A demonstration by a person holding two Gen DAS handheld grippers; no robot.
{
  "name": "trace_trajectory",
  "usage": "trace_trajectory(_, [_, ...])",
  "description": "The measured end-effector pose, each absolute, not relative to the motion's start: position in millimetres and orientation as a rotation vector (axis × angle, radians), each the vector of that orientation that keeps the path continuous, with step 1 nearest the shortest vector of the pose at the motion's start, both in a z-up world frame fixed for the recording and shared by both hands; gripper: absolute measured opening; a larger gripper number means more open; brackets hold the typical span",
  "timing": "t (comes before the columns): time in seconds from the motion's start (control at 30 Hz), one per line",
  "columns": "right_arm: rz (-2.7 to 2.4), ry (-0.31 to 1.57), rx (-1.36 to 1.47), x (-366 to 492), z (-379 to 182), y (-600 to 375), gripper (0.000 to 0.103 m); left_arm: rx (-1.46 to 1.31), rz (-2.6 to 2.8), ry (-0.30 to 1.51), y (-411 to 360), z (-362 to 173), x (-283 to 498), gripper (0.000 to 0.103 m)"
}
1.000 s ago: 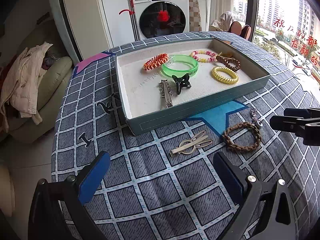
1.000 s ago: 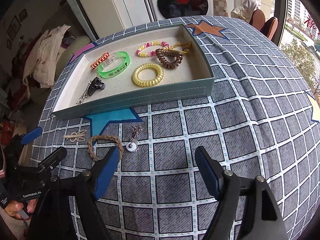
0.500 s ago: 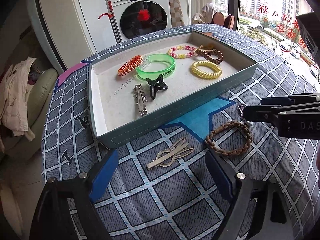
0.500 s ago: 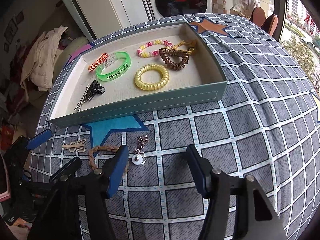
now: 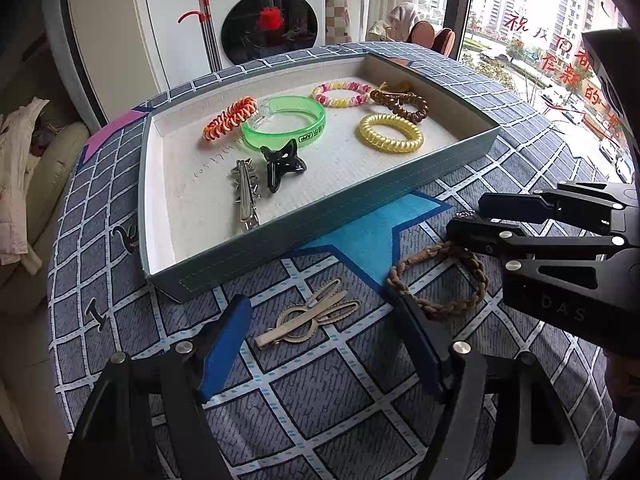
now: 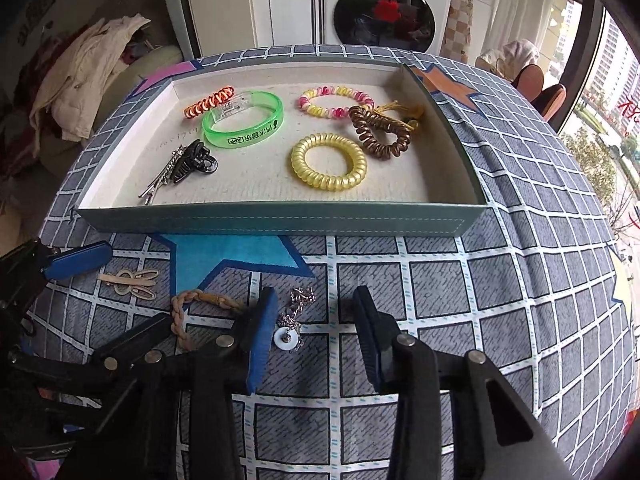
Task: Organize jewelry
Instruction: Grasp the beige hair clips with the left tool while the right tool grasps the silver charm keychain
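Observation:
A teal tray [image 5: 360, 204] [image 6: 276, 222] holds several hair ties, a green bangle [image 5: 284, 122] [image 6: 244, 120], a black claw clip [image 5: 282, 164] and a silver clip. On the cloth in front lie a gold hair clip [image 5: 310, 318] [image 6: 130, 282], a braided brown bracelet [image 5: 440, 280] [image 6: 200, 308] and a silver chain with a white pendant [image 6: 292, 320]. My left gripper [image 5: 324, 340] is open, with the gold clip between its fingers. My right gripper [image 6: 310, 332] is open, low over the chain, which lies just inside its left finger [image 6: 260, 332].
The table has a grey checked cloth [image 6: 500, 300] with a blue star [image 5: 376, 232] under the tray's front. A washing machine [image 5: 264, 12] stands behind the table, a sofa with clothes [image 6: 80, 92] at the left, and a window at the right.
Both grippers have moved forward and lower toward the loose items. The left one now straddles the gold clip. The right one has closed in on the chain and narrowed its opening.

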State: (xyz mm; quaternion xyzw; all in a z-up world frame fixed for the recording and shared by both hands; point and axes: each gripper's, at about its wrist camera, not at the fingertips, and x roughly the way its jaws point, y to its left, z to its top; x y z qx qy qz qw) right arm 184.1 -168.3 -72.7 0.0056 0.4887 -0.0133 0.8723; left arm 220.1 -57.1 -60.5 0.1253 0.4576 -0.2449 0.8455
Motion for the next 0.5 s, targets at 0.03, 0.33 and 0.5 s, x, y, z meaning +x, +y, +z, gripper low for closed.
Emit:
trace_trajectory(0.03, [-0.020, 1.019, 0.000, 183, -72, -166, 0.037, 0.270, -0.522, 0.964, -58, -60, 219, 0.086])
trace_trajectory(0.33, [0.033, 1.027, -0.025, 177, -71, -161, 0.010, 0.309, -0.603, 0.976, -66, -55, 209, 0.049])
trace_trajectory(0.5, [0.040, 1.019, 0.010, 171, -70, -169, 0.008, 0.281, -0.599, 0.985, -64, -54, 207, 0.038])
